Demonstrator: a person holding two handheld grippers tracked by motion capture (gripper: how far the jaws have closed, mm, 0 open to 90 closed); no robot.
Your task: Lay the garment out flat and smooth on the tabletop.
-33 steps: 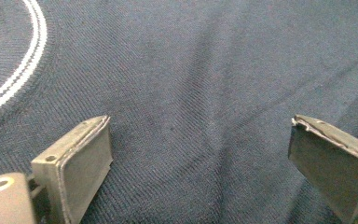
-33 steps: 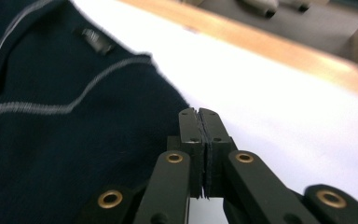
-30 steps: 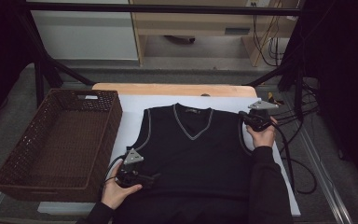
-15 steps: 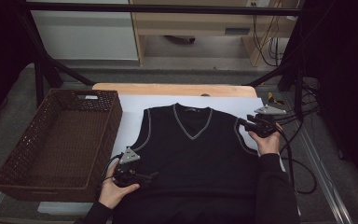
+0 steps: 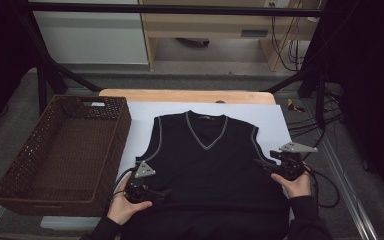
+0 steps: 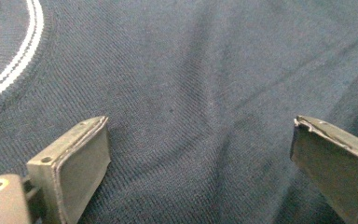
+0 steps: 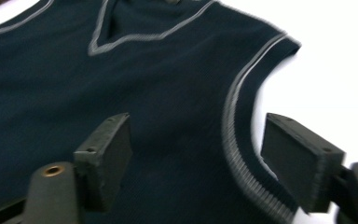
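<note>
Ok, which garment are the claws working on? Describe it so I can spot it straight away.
Start at the white sheet covering the table, right of the brown wicker basket. Flat on that sheet, neck away from the person, lies a dark sleeveless V-neck sweater vest. Pale striped trim edging its neckline and both armholes marks it out, and it is the sole garment there.

Lab: framed rig [image 5: 45,82], loose cables [image 5: 285,47]

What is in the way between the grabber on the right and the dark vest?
Nothing visible. The right gripper sits at the vest's armhole edge; its jaws have just been opening, with the striped trim between them and no pad pressing on it. Only the white sheet lies beside the vest there.
</note>
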